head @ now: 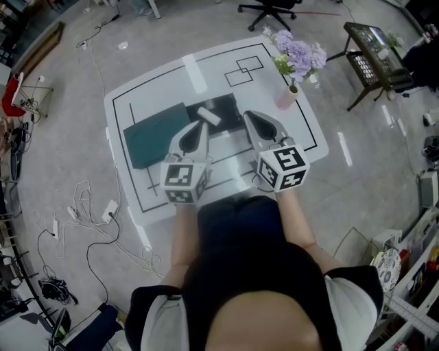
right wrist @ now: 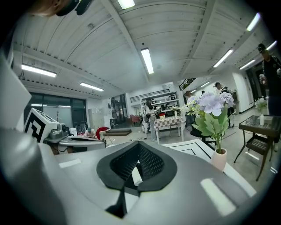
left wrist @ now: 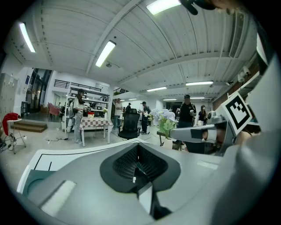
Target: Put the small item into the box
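The small white item [head: 209, 115] lies on the white table [head: 137, 96], at the edge of a black box [head: 226, 110], with a dark teal flat piece [head: 154, 134] to its left. Just before the item, a little to its left, my left gripper [head: 199, 126] is shut with nothing between its pads [left wrist: 138, 154]. My right gripper [head: 248, 118] hovers just right of the item and is also shut [right wrist: 138, 154]. A small white piece [right wrist: 136, 176] shows low behind its pads; what it is I cannot tell.
A pink vase with purple flowers [head: 293, 65] stands at the table's far right corner and shows close in the right gripper view [right wrist: 213, 118]. On the floor are cables and a power strip [head: 110, 209] at the left, a black side table [head: 374, 51] and an office chair [head: 271, 8].
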The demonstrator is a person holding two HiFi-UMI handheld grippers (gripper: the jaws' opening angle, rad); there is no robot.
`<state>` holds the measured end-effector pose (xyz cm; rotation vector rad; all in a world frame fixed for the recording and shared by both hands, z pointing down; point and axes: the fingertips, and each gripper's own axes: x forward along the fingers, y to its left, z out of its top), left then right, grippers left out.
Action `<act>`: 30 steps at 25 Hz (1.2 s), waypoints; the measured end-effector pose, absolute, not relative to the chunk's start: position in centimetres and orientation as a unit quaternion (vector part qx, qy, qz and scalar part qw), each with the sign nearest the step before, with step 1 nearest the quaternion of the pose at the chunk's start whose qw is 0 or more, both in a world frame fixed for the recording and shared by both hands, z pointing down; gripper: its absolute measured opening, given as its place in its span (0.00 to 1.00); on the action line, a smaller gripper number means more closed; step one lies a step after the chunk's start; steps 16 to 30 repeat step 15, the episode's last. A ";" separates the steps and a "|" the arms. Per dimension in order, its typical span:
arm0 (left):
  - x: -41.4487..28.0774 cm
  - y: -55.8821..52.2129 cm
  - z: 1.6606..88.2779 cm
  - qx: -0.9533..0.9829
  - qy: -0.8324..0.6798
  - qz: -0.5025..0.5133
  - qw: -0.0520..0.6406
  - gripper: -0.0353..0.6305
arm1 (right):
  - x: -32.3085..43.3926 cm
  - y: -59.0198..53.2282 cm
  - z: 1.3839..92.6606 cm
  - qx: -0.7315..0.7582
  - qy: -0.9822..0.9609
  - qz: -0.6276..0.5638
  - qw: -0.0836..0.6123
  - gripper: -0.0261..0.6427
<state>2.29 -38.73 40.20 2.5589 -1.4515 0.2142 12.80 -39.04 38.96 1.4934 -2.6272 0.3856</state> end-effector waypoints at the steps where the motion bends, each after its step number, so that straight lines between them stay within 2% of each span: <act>1: 2.2 -38.7 40.2 0.864 -0.490 0.071 0.095 0.07 | 12.7 -39.0 38.9 0.489 -0.862 0.125 0.049 0.04; 30: 2.2 -38.1 40.0 0.864 -0.490 0.071 0.093 0.07 | 12.3 -38.7 38.9 0.484 -0.865 0.125 0.054 0.04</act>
